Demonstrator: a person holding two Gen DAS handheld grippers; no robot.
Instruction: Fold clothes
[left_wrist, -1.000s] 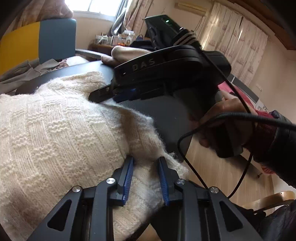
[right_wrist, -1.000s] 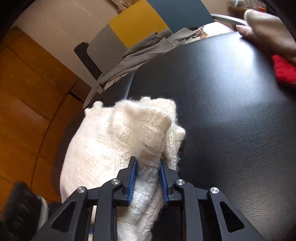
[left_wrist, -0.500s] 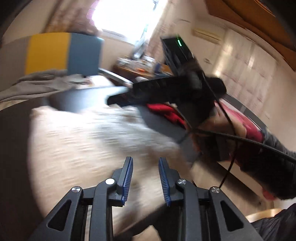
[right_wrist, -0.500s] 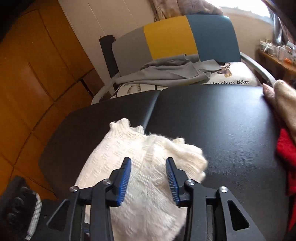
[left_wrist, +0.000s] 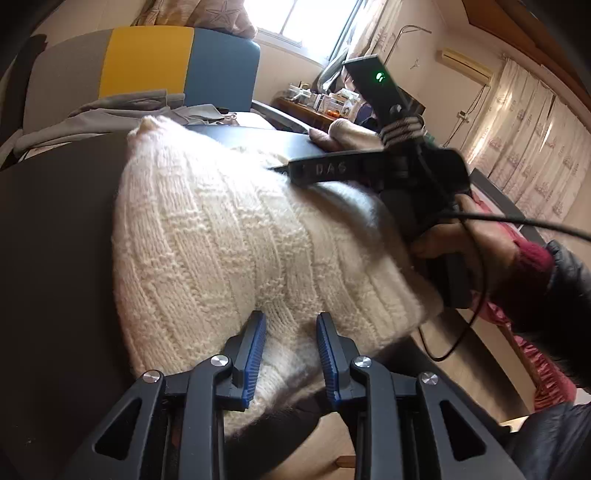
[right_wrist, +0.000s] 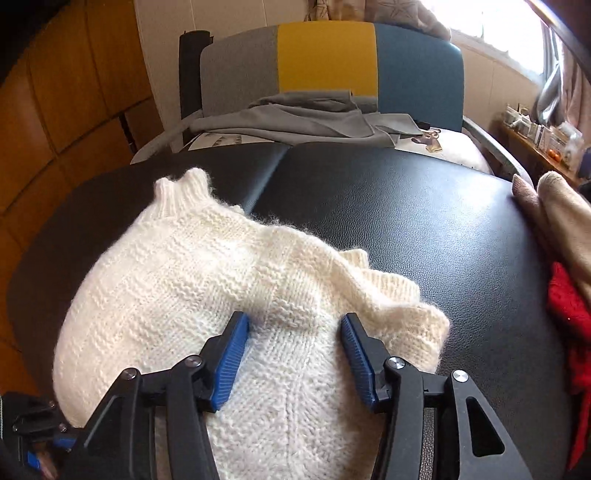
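Note:
A cream knitted sweater (left_wrist: 229, 236) lies folded over on a black padded table (left_wrist: 55, 229). My left gripper (left_wrist: 291, 332) sits at its near hem with the knit between its blue pads, jaws partly closed on the fabric. The sweater also shows in the right wrist view (right_wrist: 207, 280), its ribbed collar pointing away. My right gripper (right_wrist: 295, 328) hangs just over the sweater, jaws wide open and empty. In the left wrist view the right gripper (left_wrist: 284, 170) rests over the far side of the sweater.
A grey, yellow and blue chair (right_wrist: 325, 59) with a grey garment (right_wrist: 303, 118) stands behind the table (right_wrist: 406, 206). Beige (right_wrist: 565, 214) and red (right_wrist: 569, 306) clothes lie at the table's right edge. A wooden wall is on the left.
My right gripper has let go of the sweater's edge and opened wide. The sweater has been laid over onto the table. My left gripper swung and still holds the hem.

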